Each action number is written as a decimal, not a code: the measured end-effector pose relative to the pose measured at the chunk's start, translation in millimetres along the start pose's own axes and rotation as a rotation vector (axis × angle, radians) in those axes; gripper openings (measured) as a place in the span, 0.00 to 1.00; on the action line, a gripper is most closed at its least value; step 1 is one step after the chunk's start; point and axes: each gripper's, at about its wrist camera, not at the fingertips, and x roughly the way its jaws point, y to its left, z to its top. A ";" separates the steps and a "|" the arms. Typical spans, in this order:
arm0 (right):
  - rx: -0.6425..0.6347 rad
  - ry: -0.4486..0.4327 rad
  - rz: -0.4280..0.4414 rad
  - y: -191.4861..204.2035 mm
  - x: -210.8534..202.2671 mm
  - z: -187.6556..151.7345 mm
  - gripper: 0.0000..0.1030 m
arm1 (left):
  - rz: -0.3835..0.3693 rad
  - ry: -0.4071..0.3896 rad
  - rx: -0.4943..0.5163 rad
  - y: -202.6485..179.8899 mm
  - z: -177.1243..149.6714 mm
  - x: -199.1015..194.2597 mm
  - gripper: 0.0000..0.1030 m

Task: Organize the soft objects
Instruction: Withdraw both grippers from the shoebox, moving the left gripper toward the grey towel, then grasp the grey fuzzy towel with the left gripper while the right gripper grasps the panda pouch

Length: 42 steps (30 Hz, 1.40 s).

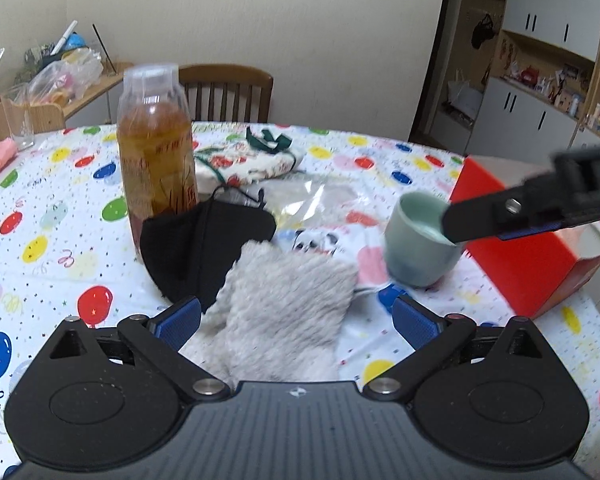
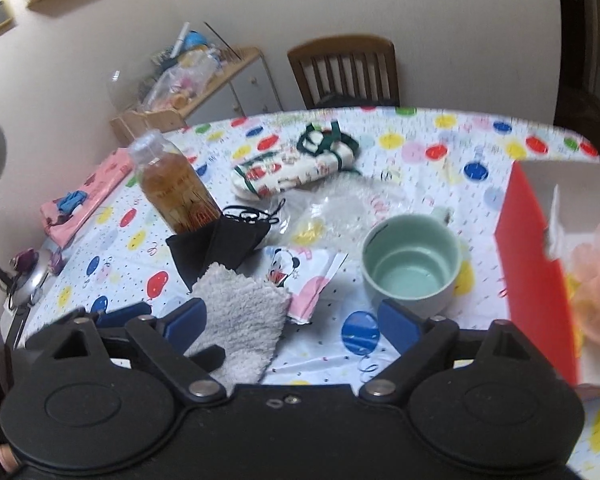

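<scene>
A grey fluffy cloth point(image 1: 284, 300) lies on the balloon-print tablecloth point(image 1: 60, 200). My left gripper point(image 1: 296, 322) is open, with the cloth between its blue pads but not pressed. Behind the cloth lies a black face mask point(image 1: 204, 248), and a panda-print pack point(image 1: 324, 240) sits to its right. My right gripper point(image 2: 294, 322) is open above the tablecloth point(image 2: 420, 152), the grey cloth point(image 2: 244, 312) by its left pad and a green mug point(image 2: 412, 264) ahead of its right pad. A red box point(image 2: 532, 280) at the right holds a peach soft thing point(image 2: 596, 288).
A tea bottle point(image 1: 156, 148) stands upright behind the mask. A patterned pouch point(image 1: 252, 164) and a clear plastic bag point(image 1: 316, 200) lie farther back. The mug point(image 1: 420, 240) and red box point(image 1: 520, 248) are to the right. A pink item point(image 2: 88, 200) lies far left, a wooden chair point(image 2: 344, 72) behind the table.
</scene>
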 end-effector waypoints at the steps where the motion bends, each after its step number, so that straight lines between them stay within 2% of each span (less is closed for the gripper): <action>1: 0.023 0.014 0.003 -0.7 7.0 -0.2 0.86 | 0.003 0.004 0.003 1.6 -2.1 3.2 1.00; 8: 0.193 0.063 -0.012 -9.3 45.0 2.8 0.80 | 0.014 0.031 0.035 7.3 -9.0 21.9 1.00; 14: 0.283 0.090 -0.011 -14.6 72.7 8.1 0.77 | 0.003 0.058 0.031 15.1 -10.0 38.1 1.00; 25: 0.380 0.119 -0.034 -19.5 109.6 10.6 0.66 | -0.031 0.114 0.058 15.4 -17.2 58.4 0.99; 30: 0.395 0.125 -0.033 -21.9 118.0 11.2 0.58 | -0.040 0.122 0.053 16.6 -17.9 61.2 0.93; 35: 0.388 0.124 -0.026 -20.3 120.0 11.1 0.47 | -0.048 0.133 0.050 17.0 -17.7 62.3 0.70; 39: 0.392 0.119 -0.022 -22.4 117.5 10.5 0.39 | -0.049 0.137 0.039 19.3 -16.9 61.0 0.58; 42: 0.387 0.109 -0.027 -21.3 113.5 9.2 0.28 | -0.052 0.146 0.031 21.0 -17.3 58.8 0.44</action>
